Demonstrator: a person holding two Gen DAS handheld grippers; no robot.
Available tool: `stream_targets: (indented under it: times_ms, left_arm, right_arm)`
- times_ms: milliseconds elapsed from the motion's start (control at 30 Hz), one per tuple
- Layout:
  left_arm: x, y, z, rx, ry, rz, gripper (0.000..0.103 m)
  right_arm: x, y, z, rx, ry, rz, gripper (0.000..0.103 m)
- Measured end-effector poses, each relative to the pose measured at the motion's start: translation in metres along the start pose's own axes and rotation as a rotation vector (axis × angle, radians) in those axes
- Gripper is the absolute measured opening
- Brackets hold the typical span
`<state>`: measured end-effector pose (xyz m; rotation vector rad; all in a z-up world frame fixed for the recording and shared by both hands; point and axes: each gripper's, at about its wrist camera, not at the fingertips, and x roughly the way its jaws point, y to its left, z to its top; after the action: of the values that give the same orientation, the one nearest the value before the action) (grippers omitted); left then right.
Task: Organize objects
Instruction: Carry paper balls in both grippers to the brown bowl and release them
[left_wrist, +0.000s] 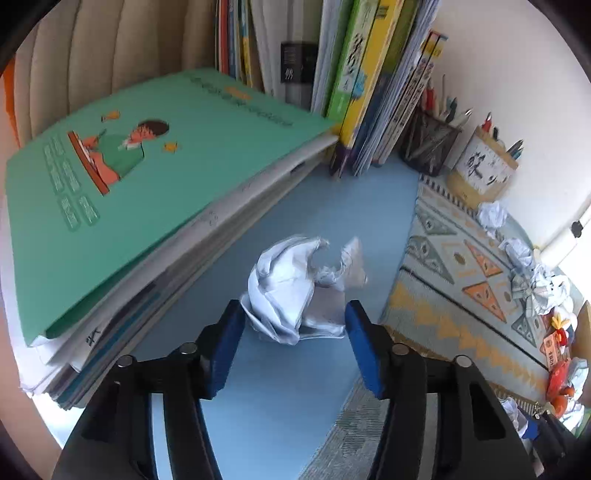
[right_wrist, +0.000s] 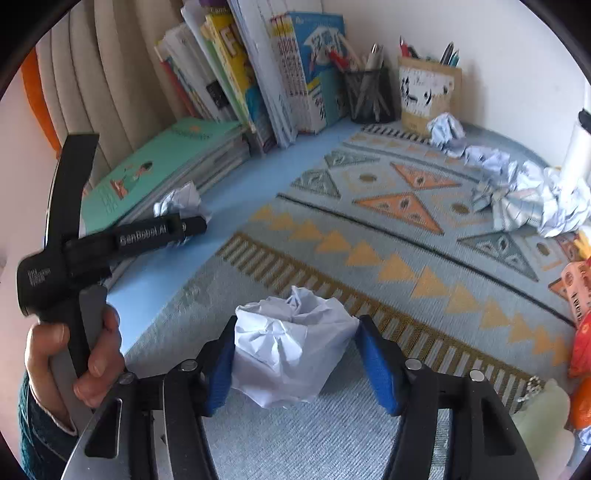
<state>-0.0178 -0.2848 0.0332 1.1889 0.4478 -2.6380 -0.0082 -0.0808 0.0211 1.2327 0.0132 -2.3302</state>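
Observation:
In the left wrist view, a crumpled white paper ball (left_wrist: 291, 291) lies on the blue desk (left_wrist: 332, 206), and my left gripper (left_wrist: 293, 310) is shut on its near part, both blue fingertips touching it. The same ball (right_wrist: 181, 201) shows past the left gripper's black body (right_wrist: 155, 234) in the right wrist view. A second crumpled paper ball (right_wrist: 291, 350) sits on the patterned mat (right_wrist: 369, 221), with my right gripper (right_wrist: 297, 325) shut on it, blue pads against both sides.
A stack of books with a green cover (left_wrist: 129, 177) lies left. Upright books (right_wrist: 258, 74), a mesh pen holder (right_wrist: 369, 96) and a paper pen pot (right_wrist: 424, 92) line the back. Several crumpled papers (right_wrist: 524, 199) and orange toys (right_wrist: 583, 332) crowd the right. A hand (right_wrist: 92, 350) grips the left handle.

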Motion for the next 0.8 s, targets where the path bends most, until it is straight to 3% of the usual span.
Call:
stream_targets:
  times_ms: [167, 333, 500, 633, 800]
  left_arm:
    - [-0.035, -0.027, -0.008, 0.069, -0.049, -0.040, 0.052]
    - [-0.088, -0.100, -0.018, 0.154, -0.107, -0.143, 0.052]
    - [-0.128, -0.209, -0.033, 0.274, -0.149, -0.295, 0.052]
    - [-0.148, -0.294, -0.045, 0.363, -0.140, -0.445, 0.052]
    - [-0.154, -0.388, -0.075, 0.467, -0.089, -0.581, 0.052]
  right_arm:
    - [-0.030, -0.015, -0.003, 0.049, -0.087, 0.030, 0.058]
    - [-0.101, -0.042, -0.015, 0.080, -0.188, 0.012, 0.058]
    - [-0.201, -0.109, -0.044, 0.173, -0.318, -0.150, 0.058]
    - [-0.283, -0.186, -0.060, 0.314, -0.423, -0.266, 0.059]
    - [-0.338, -0.259, -0.092, 0.467, -0.491, -0.433, 0.059]
